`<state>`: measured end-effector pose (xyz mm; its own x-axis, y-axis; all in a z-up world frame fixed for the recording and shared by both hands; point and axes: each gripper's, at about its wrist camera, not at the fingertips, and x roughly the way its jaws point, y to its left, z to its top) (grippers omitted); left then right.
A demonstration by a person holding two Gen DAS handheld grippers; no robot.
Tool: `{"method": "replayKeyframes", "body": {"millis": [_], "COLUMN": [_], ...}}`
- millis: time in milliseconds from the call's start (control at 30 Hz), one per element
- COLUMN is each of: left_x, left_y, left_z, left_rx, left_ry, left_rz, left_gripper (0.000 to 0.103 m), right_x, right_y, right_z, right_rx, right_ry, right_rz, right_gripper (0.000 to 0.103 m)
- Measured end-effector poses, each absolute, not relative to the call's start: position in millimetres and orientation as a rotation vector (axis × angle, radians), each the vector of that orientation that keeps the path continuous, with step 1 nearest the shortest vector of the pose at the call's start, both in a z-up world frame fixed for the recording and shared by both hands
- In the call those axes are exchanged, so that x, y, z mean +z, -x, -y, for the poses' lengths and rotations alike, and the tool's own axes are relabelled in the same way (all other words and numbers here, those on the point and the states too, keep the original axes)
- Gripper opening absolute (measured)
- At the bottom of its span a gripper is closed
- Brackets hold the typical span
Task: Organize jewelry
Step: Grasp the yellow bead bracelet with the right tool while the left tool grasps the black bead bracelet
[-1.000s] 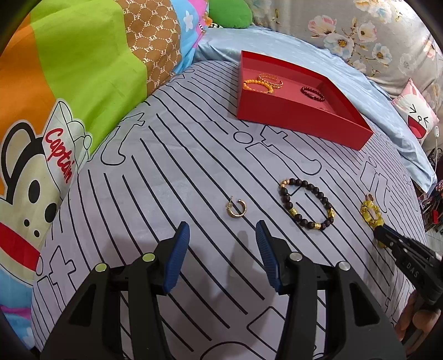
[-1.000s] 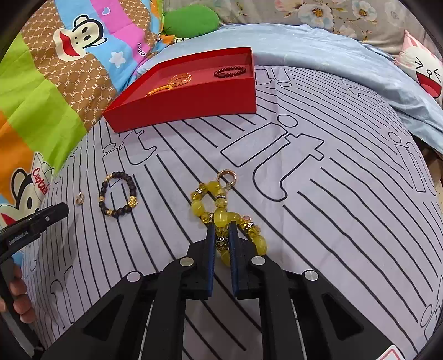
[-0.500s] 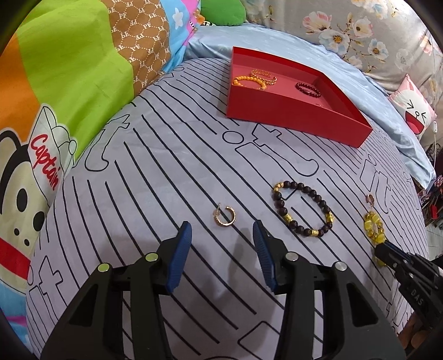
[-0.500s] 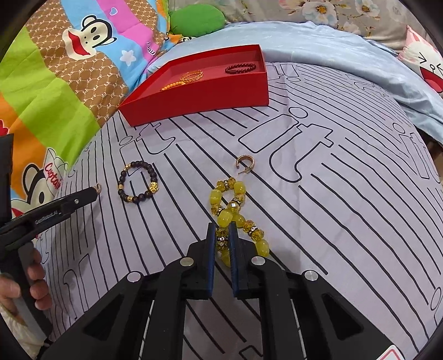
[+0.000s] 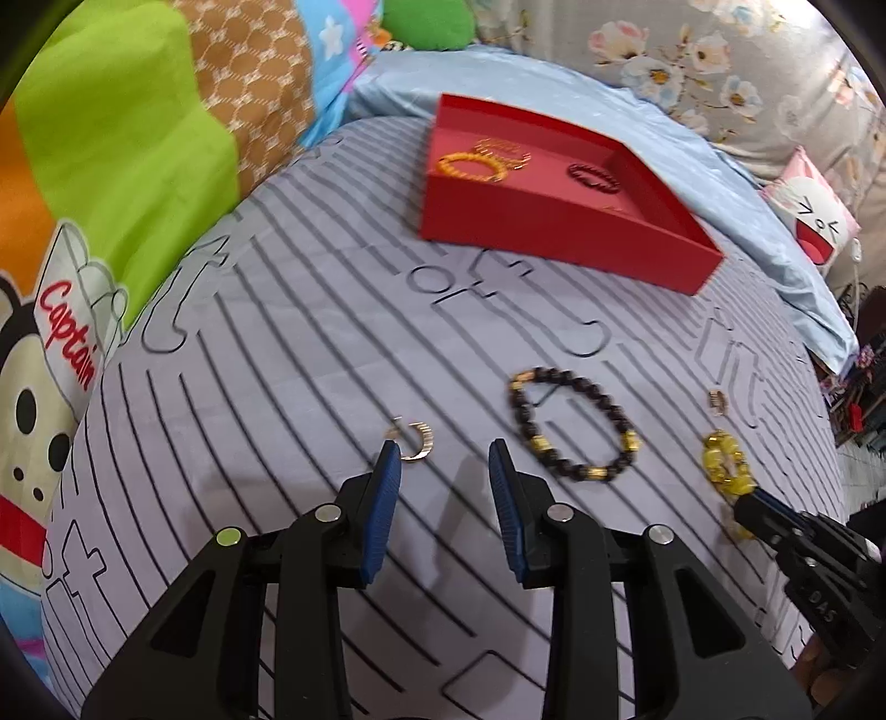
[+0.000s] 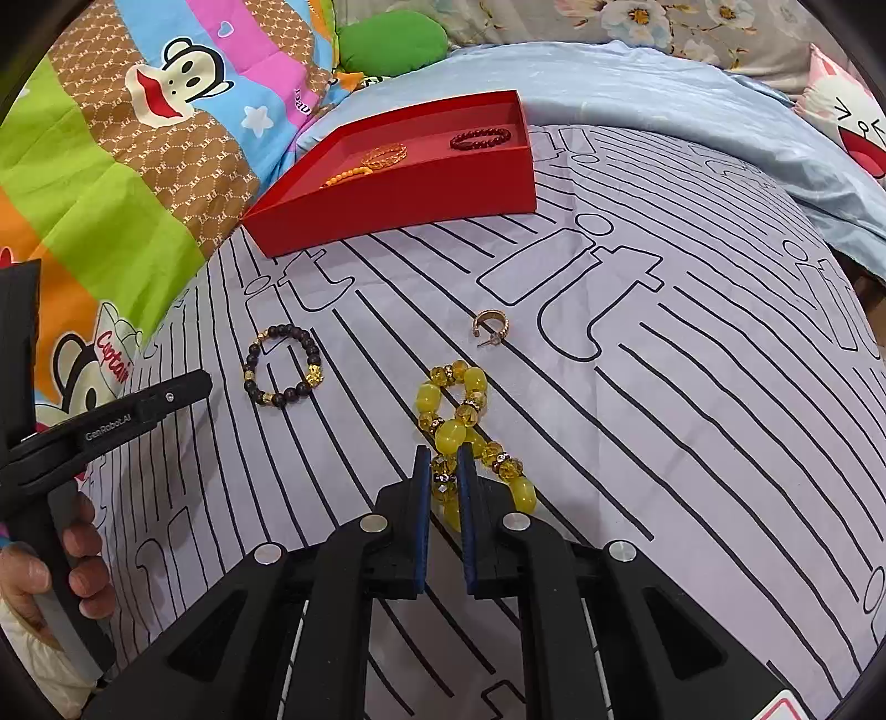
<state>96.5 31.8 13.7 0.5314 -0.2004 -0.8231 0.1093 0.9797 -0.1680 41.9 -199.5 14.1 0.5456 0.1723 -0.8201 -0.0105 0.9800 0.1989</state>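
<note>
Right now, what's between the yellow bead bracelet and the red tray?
In the right wrist view, a gold hoop earring lies between the yellow bead bracelet and the red tray; otherwise only striped sheet.

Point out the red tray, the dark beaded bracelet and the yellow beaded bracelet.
red tray [image 6: 421, 194], right wrist view, front wall.
dark beaded bracelet [image 5: 576, 473], left wrist view, near beads.
yellow beaded bracelet [image 6: 429, 400], right wrist view, large bead.

Bed surface covered by a pale grey sheet [image 6: 692, 387] printed with black stripes and outlined letters. Bordered at left by a bright patchwork quilt [image 6: 127, 183] with cartoon monkey faces. Light blue bedding [image 6: 637, 83] bunched behind, green cushion [image 6: 393, 39] beyond it. Floral grey fabric [image 5: 692, 50] at the rear; white cartoon-face pillow [image 5: 814, 216] at right. Evenly lit
</note>
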Motion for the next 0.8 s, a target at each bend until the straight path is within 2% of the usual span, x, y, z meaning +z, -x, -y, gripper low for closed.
{"method": "replayKeyframes", "body": {"millis": [433,600,800], "left_x": [3,1,5], "left_y": [-114,-116,-115], "left_z": [16,22,21], "left_rx": [-0.254,-0.254,-0.278], "left_ry": [0.031,-0.013,0.005], "left_rz": [-1.016,-0.994,-1.003], "left_gripper": [0.031,0.01,0.008], "right_x": [14,12,19], "right_y": [-42,-42,-41], "right_z": [199,197,198], "right_rx": [0.111,0.113,0.117], "right_ry": [-0.182,-0.189,-0.196], "right_rz": [-0.991,-0.996,-0.977], "right_gripper": [0.009,0.009,0.009]}}
